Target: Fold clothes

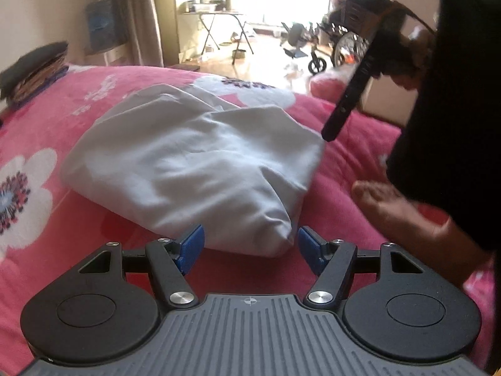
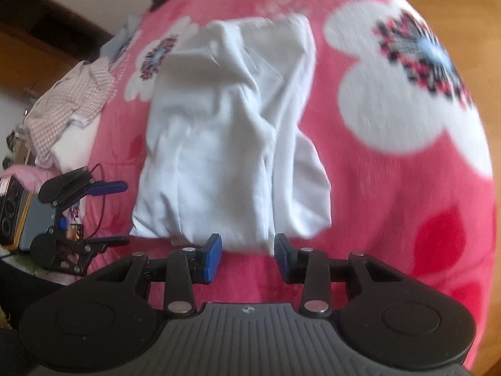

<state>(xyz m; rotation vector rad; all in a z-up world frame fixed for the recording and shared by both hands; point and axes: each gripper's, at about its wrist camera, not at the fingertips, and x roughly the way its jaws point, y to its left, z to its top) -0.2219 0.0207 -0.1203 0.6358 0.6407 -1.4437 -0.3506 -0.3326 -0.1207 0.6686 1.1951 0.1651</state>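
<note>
Right wrist view has the white garment (image 2: 231,131) lying folded on the pink flowered blanket (image 2: 407,188), its long axis running straight away from the right gripper (image 2: 248,257), whose blue pads stand partly apart with nothing between them, just short of the near hem. Blur makes it hard to say whether the pads touch cloth. From the left wrist, the same bundle's near corner lies just ahead of the left gripper (image 1: 250,246), jaws wide and empty. Both sit near; the right seems squarer to the hem for a next fold.
</note>
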